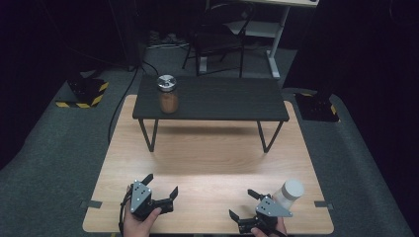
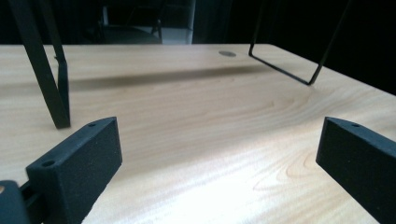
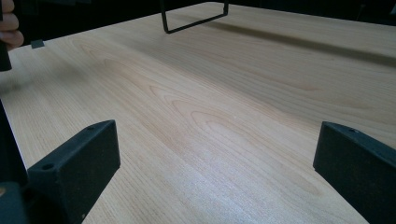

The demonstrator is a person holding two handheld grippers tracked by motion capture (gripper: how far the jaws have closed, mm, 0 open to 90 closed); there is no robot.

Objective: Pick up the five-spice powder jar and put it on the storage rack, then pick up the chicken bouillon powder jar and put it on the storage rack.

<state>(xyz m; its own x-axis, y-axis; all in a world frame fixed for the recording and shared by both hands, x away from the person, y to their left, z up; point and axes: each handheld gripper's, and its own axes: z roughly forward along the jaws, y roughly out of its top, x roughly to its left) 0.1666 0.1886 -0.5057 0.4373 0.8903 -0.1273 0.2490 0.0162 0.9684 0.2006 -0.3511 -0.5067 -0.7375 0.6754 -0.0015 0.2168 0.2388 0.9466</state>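
Resting low over the near edge of a light wooden table (image 1: pixel 207 163), two black hand-held grippers point away from the person. The left gripper (image 1: pixel 160 185), held in the person's left hand (image 1: pixel 141 222), has its jaws spread wide with only bare wood between them. In the left gripper view, the same gripper (image 2: pixel 219 154) faces the thin black legs of a small dark shelf (image 1: pixel 210 98) that stands on the far half of the table. The right gripper (image 1: pixel 244 205) is also spread wide and holds nothing; the right gripper view shows this gripper (image 3: pixel 217 154) over plain wood grain. A white-capped jar (image 1: pixel 289 193) stands on the table just beside the right gripper, on its outer side, near the table's near right corner. A glass jar with a silver lid and brown contents (image 1: pixel 168 94) stands on top of the shelf, toward the shelf's left end, well apart from both grippers. Beyond the table, a dark chair (image 1: pixel 217 34) stands on grey carpet.
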